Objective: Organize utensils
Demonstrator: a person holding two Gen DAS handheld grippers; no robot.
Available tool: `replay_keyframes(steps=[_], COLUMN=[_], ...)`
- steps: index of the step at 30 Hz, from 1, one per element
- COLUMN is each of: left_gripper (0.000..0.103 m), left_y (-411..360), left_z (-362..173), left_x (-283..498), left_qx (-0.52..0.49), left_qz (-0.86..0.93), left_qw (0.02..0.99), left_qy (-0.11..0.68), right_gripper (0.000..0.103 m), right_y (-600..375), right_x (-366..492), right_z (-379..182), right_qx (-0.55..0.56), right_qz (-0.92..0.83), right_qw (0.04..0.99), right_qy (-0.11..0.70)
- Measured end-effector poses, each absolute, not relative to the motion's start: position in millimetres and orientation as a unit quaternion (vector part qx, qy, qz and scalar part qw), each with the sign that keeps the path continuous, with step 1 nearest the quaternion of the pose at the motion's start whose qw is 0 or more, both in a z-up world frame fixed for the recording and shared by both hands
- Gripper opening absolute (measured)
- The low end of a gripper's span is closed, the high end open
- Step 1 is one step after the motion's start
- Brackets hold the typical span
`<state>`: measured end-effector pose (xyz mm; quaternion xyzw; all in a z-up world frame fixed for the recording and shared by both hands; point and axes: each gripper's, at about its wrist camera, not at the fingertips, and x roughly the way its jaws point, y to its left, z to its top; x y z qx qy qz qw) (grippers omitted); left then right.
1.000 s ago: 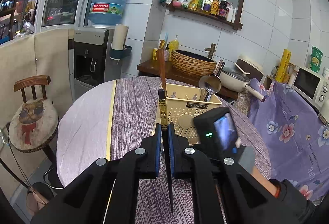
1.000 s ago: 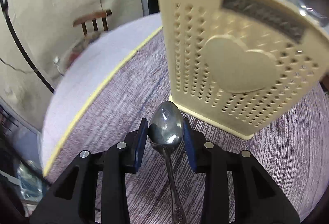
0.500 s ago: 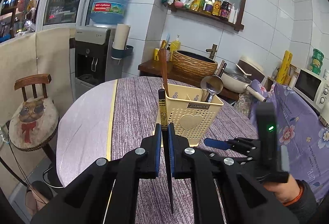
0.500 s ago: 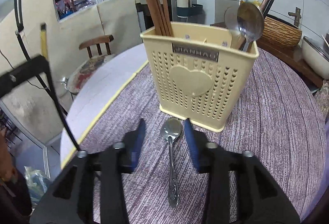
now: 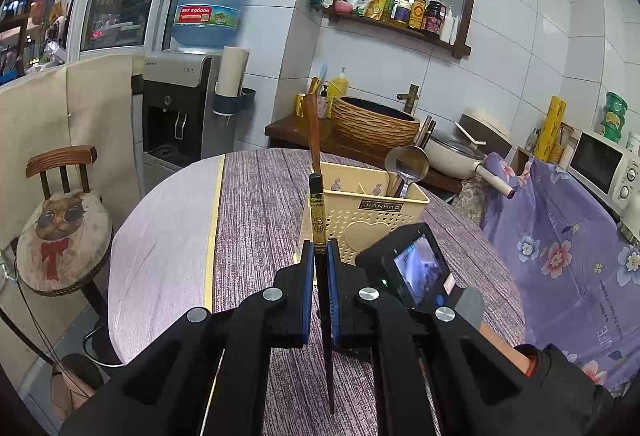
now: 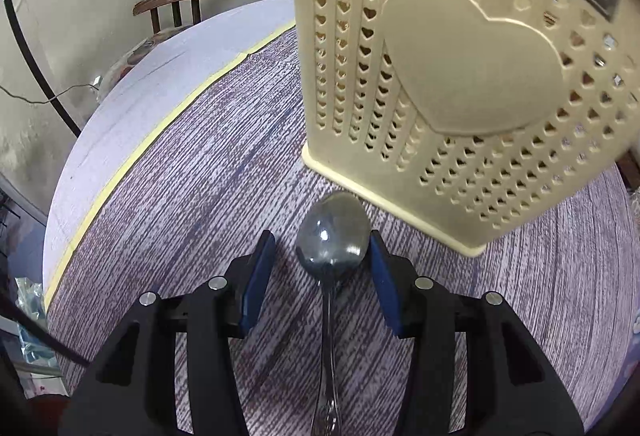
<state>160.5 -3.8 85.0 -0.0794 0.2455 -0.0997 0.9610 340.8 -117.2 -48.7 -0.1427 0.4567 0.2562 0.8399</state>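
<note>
My left gripper (image 5: 319, 248) is shut on a dark chopstick (image 5: 316, 212) with a gold band, which stands nearly upright above the table. Behind it is the cream perforated utensil holder (image 5: 372, 220), with brown chopsticks (image 5: 314, 132) and a metal ladle (image 5: 407, 164) standing in it. In the right wrist view a steel spoon (image 6: 334, 232) lies flat on the purple tablecloth (image 6: 180, 176), bowl toward the holder (image 6: 460, 68). My right gripper (image 6: 322, 240) is low over it and open. The spoon's bowl sits between the blue pads (image 6: 260, 276), which do not squeeze it.
The round table has a pale bare strip (image 5: 168, 228) at its left edge. A wooden chair (image 5: 64, 232) with a cat cushion stands left of it. A water dispenser (image 5: 180, 116), a counter with a woven basin (image 5: 376, 120) and a floral-covered surface (image 5: 560, 236) surround it.
The right gripper lifted back from the spoon, then came down close over it again with its jaws wider than a second ago. The left gripper and its chopstick stayed put.
</note>
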Motion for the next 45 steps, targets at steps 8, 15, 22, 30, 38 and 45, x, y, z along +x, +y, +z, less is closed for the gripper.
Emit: replay_keyframes(steps=[8,15,22,30,38,45], left_gripper=[0.008,0.008,0.008,0.008,0.008,0.008], left_y=[-4.6,-4.6,-6.0,-8.1,-11.9,-12.2], left_z=[84.5,84.5,85.6,86.2,86.3,86.1], left_x=[159.6,159.4,159.3,160.4,161.5,162.9], left_qx=[-0.079,-0.081,-0.078,-0.081,-0.079,-0.079], left_qz=[-0.100,-0.100,-0.101,-0.101,-0.102,-0.103], left_qw=[0.961,0.961,0.961,0.960,0.960,0.960], left_qy=[0.245,0.246,0.246,0.246,0.247,0.247], right_gripper=[0.006,0.004,0.004,0.004,0.004,0.004], right_y=[-109.9,-131.7,-151.0,-171.0,-178.9,-178.5], right_x=[342.5,332.8,322.0,292.1,276.3,262.4], right_z=[-47.3,-29.9,-6.8,37.8,49.0,61.9], right_qx=[-0.138,-0.060,0.006,0.077,0.104,0.083], right_qz=[0.260,0.278,0.296,0.329,0.341,0.338], right_qw=[0.839,0.853,0.860,0.872,0.879,0.898], right_qy=[0.458,0.438,0.415,0.356,0.318,0.271])
